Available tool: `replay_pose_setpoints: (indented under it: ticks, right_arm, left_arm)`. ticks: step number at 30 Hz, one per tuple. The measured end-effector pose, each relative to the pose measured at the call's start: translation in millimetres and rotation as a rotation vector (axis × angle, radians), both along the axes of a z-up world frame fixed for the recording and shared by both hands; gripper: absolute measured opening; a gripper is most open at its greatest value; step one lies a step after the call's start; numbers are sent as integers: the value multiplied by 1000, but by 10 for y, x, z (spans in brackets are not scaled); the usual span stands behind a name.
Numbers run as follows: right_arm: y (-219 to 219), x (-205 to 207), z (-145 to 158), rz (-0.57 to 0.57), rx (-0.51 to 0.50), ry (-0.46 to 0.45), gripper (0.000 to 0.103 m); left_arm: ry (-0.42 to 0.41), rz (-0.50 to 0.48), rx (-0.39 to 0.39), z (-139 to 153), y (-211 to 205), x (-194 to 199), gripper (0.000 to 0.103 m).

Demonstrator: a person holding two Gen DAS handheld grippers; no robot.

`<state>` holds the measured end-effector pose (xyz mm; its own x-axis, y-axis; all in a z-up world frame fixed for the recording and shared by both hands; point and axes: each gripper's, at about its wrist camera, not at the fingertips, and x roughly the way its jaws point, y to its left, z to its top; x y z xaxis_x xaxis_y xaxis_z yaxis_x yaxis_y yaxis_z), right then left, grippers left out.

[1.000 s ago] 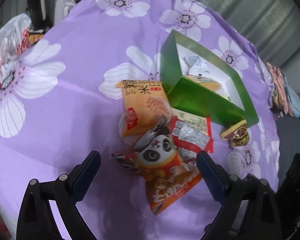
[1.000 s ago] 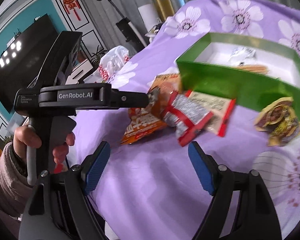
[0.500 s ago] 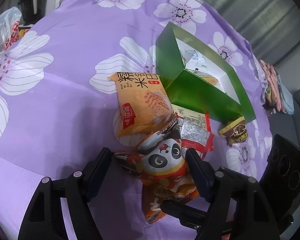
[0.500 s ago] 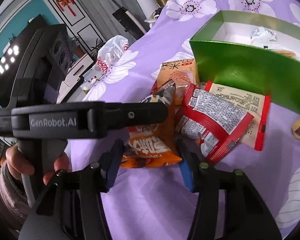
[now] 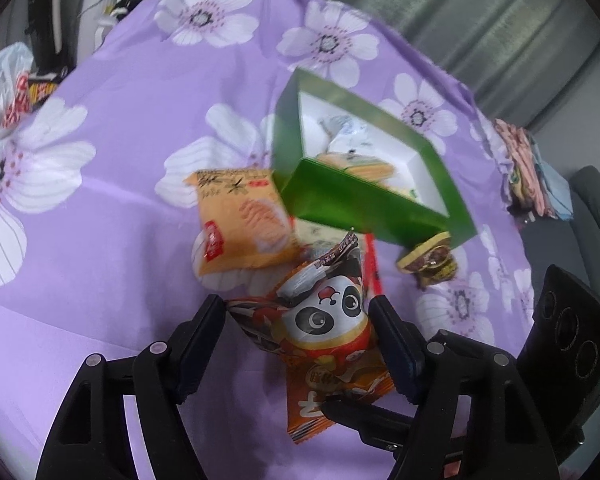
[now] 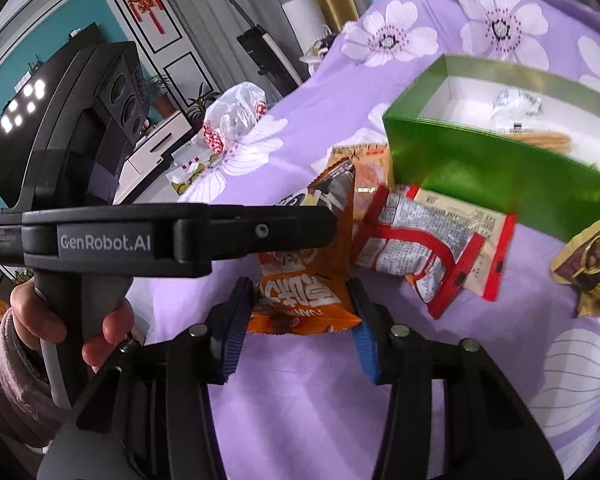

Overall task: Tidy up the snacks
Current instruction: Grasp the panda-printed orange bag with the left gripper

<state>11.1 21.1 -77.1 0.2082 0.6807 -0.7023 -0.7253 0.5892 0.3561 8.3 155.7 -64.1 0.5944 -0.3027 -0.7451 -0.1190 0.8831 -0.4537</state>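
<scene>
Panda snack bag [image 5: 324, 316] sits between fingers of both grippers, above purple floral cloth [image 5: 120, 128]. Left gripper [image 5: 296, 332] pinches panda end; right gripper [image 6: 300, 312] narrowed on orange end, contact looks firm. Bag's middle hidden behind left gripper body in right view. Green box [image 5: 356, 204] beyond, contents blurred, partly cut off.

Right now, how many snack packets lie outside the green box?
5: orange panda packet between both tools; orange rice-cracker packet left of box; two overlapping red packets before it; brown-gold packet rightmost. Others possibly hidden.
</scene>
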Motion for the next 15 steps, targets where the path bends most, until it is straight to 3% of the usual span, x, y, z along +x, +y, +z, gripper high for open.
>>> replay_pose_setpoints:
  ticks: [15]
  right_arm:
    - [-282, 19, 490, -42, 55, -132, 47]
  left_arm:
    - [-124, -59, 51, 548, -286, 156, 74]
